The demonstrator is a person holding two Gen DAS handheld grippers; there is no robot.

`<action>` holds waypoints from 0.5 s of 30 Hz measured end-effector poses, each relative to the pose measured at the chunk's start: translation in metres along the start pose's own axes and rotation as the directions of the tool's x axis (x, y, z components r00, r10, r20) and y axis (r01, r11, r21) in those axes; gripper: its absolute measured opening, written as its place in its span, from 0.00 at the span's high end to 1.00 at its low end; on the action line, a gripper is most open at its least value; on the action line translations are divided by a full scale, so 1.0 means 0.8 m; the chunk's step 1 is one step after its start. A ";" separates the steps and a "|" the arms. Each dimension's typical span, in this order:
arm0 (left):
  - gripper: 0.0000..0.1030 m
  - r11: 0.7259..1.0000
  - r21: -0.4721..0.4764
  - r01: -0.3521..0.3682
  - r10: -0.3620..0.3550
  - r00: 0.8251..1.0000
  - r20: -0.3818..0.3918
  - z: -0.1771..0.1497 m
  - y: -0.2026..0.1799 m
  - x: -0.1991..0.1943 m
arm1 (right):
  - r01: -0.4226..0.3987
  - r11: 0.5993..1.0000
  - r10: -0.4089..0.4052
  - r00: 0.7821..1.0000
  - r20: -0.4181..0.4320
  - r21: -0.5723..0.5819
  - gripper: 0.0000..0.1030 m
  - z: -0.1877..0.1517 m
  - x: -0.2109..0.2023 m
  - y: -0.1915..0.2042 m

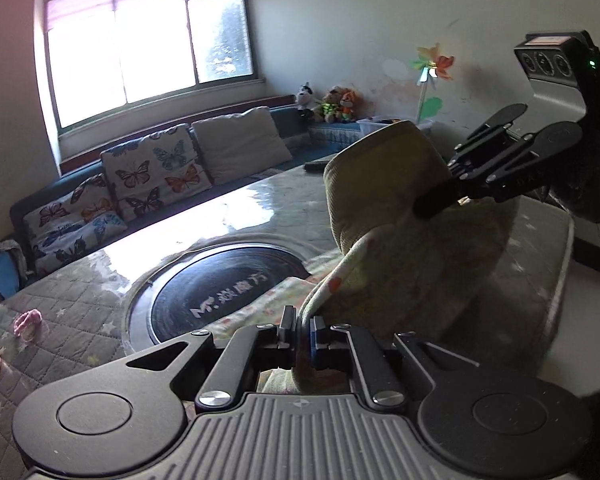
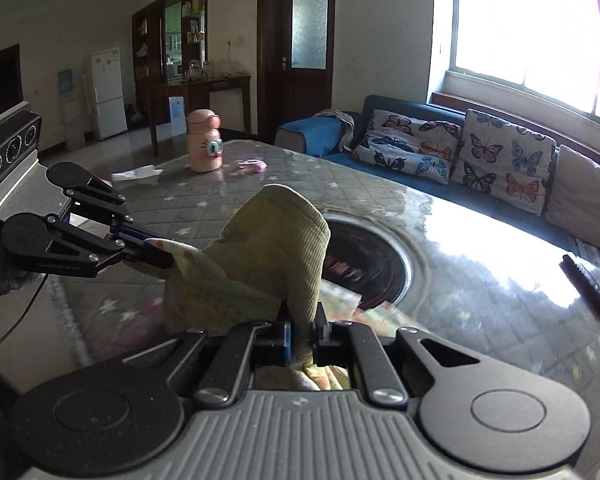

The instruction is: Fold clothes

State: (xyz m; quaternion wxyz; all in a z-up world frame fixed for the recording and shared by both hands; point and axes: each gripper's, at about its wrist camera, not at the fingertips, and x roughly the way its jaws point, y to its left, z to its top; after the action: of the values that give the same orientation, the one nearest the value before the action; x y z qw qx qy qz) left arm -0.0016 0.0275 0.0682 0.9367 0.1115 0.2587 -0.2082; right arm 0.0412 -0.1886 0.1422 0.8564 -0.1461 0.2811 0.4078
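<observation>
A small olive-green ribbed garment (image 1: 384, 184) with a pale floral lining hangs lifted between both grippers above the table. My left gripper (image 1: 304, 328) is shut on its floral edge. My right gripper (image 1: 432, 204) is shut on the garment's far side. In the right wrist view the garment (image 2: 276, 236) arches up in front. My right gripper (image 2: 302, 332) pinches its green edge, and my left gripper (image 2: 160, 254) holds the floral edge at the left. The garment's lower part trails on the table.
A quilted grey table cover (image 2: 172, 200) has a round black inset (image 1: 220, 288) in the middle. A pink bottle (image 2: 204, 146), a small pink item (image 2: 252, 166) and white paper (image 2: 134, 174) lie at the far end. A dark remote (image 2: 586, 284) lies at the right. A sofa with butterfly cushions (image 2: 452, 152) stands beyond.
</observation>
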 end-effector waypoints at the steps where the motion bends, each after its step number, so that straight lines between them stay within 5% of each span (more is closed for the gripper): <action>1: 0.93 1.000 -0.014 -0.005 0.005 1.000 -0.005 0.003 0.010 0.011 | 0.006 1.000 -0.006 1.000 -0.009 -0.001 0.92 0.006 0.012 -0.007; 7: 0.93 0.996 -0.079 -0.051 0.043 0.994 -0.097 0.001 0.050 0.091 | 0.039 0.999 -0.036 0.996 -0.080 0.032 0.92 0.021 0.095 -0.040; 15: 0.90 0.983 -0.137 -0.126 0.101 0.979 -0.178 -0.017 0.060 0.146 | 0.149 0.973 -0.137 0.988 -0.077 0.175 0.82 -0.021 0.160 -0.063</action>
State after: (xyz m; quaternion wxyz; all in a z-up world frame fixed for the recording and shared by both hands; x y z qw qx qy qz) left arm 0.1049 0.0360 -0.0003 0.9272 0.0740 0.3454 -0.1242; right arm 0.1397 -0.1492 0.0529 0.8836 -0.1007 0.3333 0.3130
